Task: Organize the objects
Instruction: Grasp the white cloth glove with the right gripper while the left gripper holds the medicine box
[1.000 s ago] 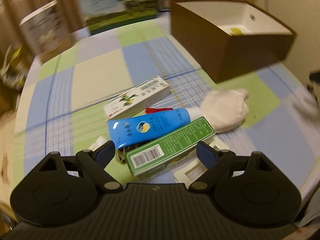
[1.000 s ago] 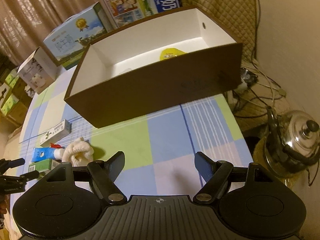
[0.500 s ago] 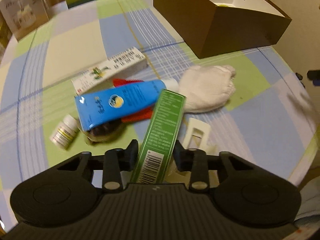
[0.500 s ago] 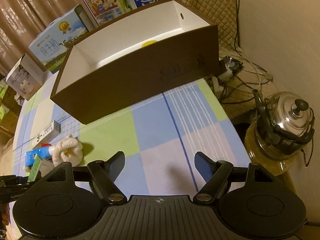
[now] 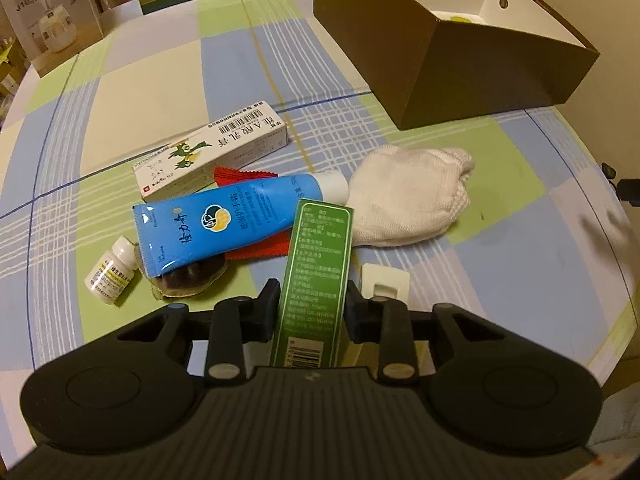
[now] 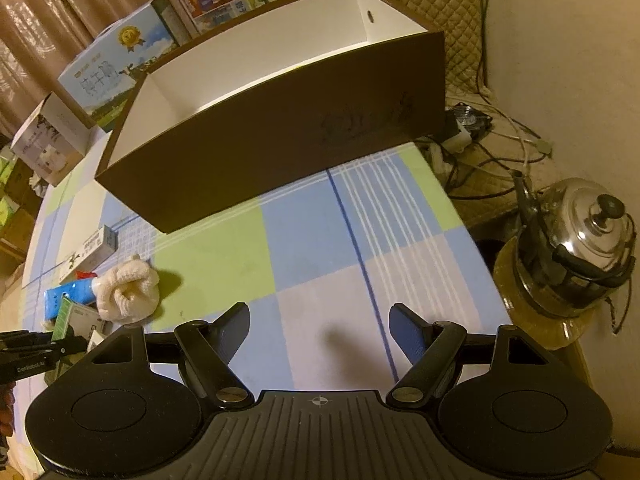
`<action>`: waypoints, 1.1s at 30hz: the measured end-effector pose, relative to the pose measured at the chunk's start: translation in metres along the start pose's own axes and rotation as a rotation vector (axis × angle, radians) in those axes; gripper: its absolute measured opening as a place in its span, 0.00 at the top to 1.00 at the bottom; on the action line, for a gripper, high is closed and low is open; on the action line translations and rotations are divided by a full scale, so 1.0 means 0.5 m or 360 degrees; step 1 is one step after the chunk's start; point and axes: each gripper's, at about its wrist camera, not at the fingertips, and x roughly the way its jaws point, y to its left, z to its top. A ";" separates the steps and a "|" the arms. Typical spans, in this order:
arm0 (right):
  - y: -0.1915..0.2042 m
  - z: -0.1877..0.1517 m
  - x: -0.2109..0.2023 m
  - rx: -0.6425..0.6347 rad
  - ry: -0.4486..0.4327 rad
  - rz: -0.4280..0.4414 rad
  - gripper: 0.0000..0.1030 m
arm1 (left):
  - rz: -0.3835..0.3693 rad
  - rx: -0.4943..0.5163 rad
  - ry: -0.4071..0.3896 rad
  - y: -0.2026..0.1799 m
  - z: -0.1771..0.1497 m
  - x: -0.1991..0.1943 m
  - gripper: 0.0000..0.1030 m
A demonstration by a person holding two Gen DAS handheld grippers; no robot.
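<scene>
In the left wrist view my left gripper (image 5: 312,292) has its jaws closing on a green carton (image 5: 320,264), with the pads against both of its long sides. The carton points away from me, over a blue tube (image 5: 224,224) and a red cloth (image 5: 256,248). Beside them lie a white medicine box (image 5: 212,156), a rolled white cloth (image 5: 412,196), a small white bottle (image 5: 112,272) and a white plastic piece (image 5: 386,284). The open brown box (image 5: 440,52) stands at the far right. My right gripper (image 6: 320,320) hangs open over bare tablecloth in front of the brown box (image 6: 280,144).
Printed cartons (image 5: 52,20) stand along the table's far edge. A metal kettle (image 6: 576,240) and cables (image 6: 500,136) sit on the floor to the right of the table. The checked tablecloth (image 6: 320,240) covers the table between the brown box and my right gripper.
My left gripper's jaws came together around the green carton, which turned from lying crosswise to pointing away from me. The right gripper stayed open, and the brown box now sits a little nearer in its view.
</scene>
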 end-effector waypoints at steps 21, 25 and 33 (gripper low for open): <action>0.204 0.025 0.145 -0.0273 0.0075 0.0649 0.28 | 0.0299 -0.0534 -0.0132 0.120 -0.120 -0.134 0.76; 0.237 0.034 0.183 -0.0310 0.0099 0.0625 0.28 | 0.0367 -0.0648 -0.0133 0.158 -0.146 -0.147 0.76; 0.282 0.027 0.257 -0.0313 0.0196 0.0582 0.28 | 0.0436 -0.0779 -0.0127 0.191 -0.187 -0.165 0.76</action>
